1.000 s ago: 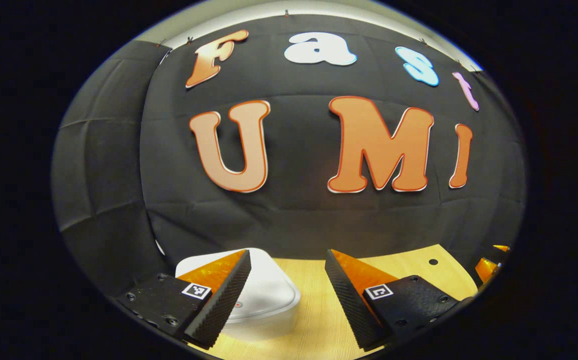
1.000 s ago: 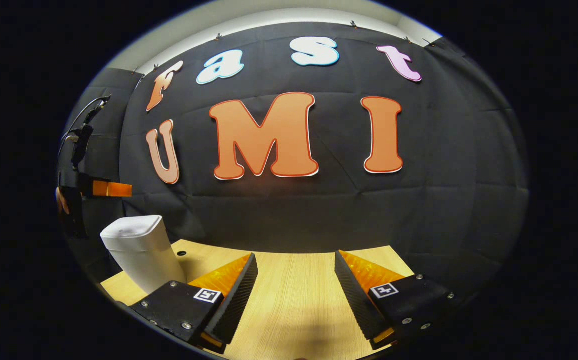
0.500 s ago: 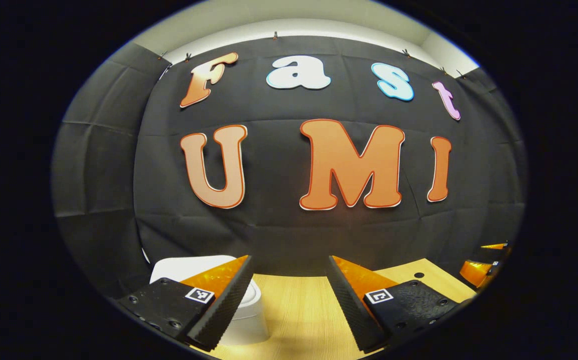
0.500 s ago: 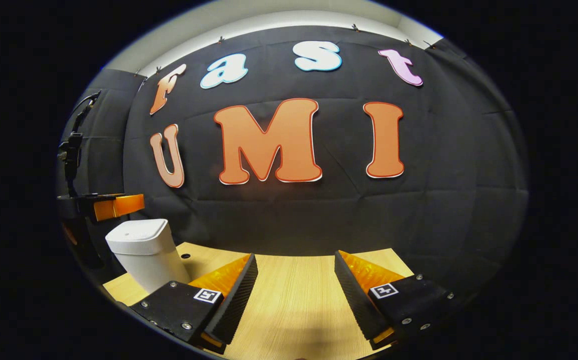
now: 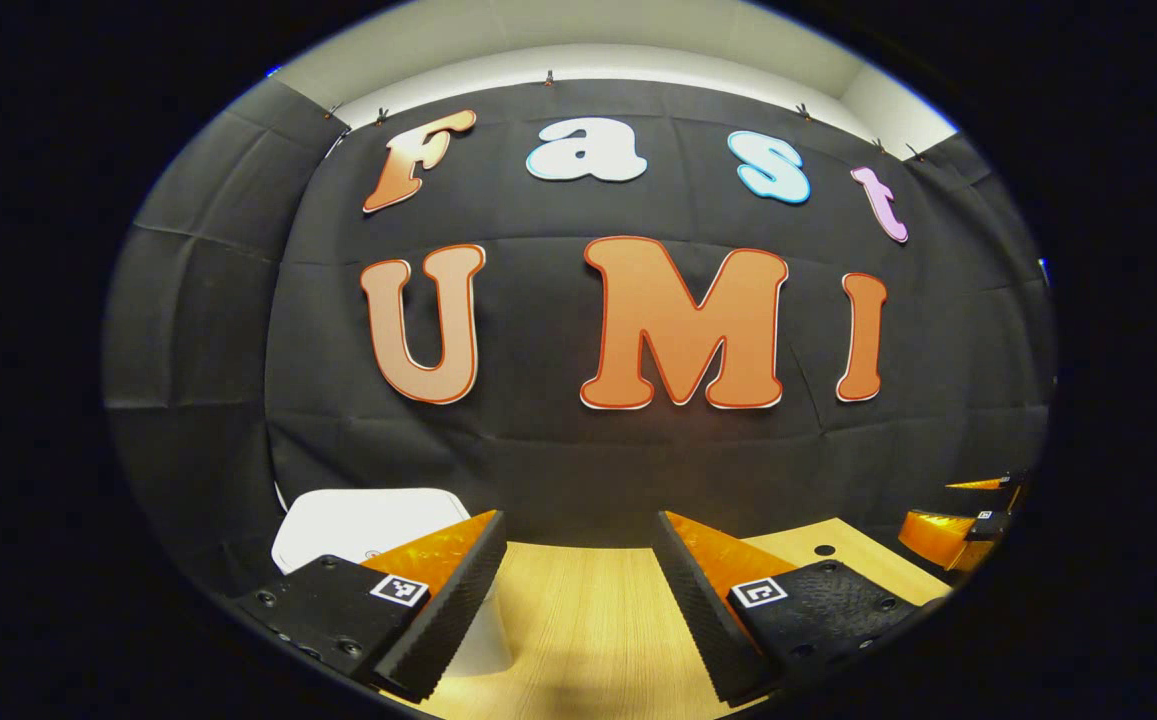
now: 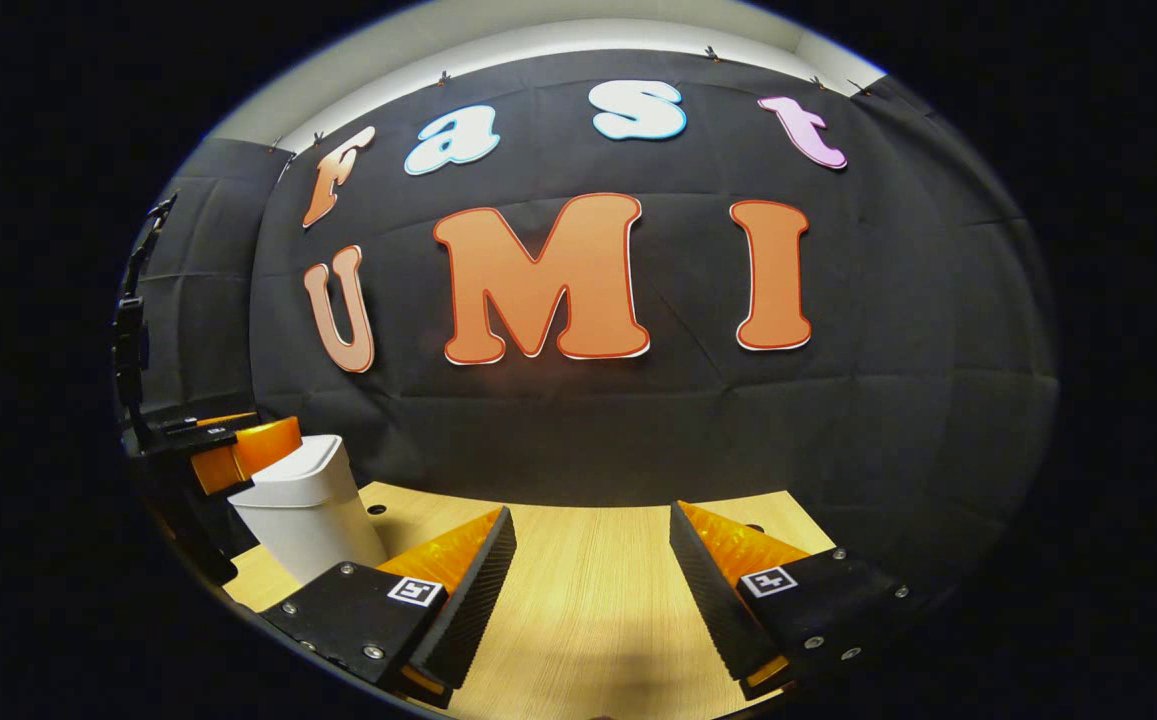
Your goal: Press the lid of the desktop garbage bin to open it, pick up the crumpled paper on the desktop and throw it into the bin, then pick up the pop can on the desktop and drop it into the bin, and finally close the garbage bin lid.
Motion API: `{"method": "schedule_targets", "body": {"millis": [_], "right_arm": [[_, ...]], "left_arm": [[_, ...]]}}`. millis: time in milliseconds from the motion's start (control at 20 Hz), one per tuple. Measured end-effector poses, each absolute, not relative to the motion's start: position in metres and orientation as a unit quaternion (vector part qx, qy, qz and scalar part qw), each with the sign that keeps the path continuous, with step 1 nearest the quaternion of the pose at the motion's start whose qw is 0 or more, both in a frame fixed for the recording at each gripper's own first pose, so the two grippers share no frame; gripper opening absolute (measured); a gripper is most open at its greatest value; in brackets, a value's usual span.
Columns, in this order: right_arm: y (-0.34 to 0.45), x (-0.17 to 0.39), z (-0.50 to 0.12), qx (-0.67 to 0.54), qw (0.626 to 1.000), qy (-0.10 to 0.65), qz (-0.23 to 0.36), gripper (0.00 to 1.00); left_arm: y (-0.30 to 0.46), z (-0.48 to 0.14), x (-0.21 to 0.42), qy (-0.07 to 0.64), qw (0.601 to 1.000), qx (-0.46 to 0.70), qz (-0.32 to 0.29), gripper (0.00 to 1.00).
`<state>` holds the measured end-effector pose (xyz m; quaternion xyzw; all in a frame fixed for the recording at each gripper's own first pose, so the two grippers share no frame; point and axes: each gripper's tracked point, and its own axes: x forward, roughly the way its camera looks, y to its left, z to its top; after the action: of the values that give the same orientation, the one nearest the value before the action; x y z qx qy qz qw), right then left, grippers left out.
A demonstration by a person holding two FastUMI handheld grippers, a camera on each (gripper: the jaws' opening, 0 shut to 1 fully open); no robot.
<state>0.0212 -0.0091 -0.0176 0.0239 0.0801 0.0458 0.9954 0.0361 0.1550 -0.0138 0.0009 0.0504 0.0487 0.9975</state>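
Black cloth backs the pale wooden desktop [image 6: 578, 600] you're working over. Your white garbage bin [image 6: 308, 505] stands on it with its lid down. In the right gripper view your left gripper [image 6: 228, 450] sits just beside the bin's lid; whether they touch, I cannot tell. Its fingers are spread wide around nothing, the bin partly behind one of them. Your right gripper [image 6: 593, 580] hangs well apart from the bin, wide too, over bare wood.
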Motion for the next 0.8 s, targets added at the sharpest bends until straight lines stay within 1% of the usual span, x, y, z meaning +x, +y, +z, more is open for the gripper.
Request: {"method": "schedule_targets", "body": {"millis": [800], "right_arm": [[-0.003, 0.026, -0.029, 0.026, 0.994, 0.094, 0.047, 0.93]], "left_arm": [[0.130, -0.044, 0.033, 0.070, 0.997, 0.015, 0.024, 0.94]]}}
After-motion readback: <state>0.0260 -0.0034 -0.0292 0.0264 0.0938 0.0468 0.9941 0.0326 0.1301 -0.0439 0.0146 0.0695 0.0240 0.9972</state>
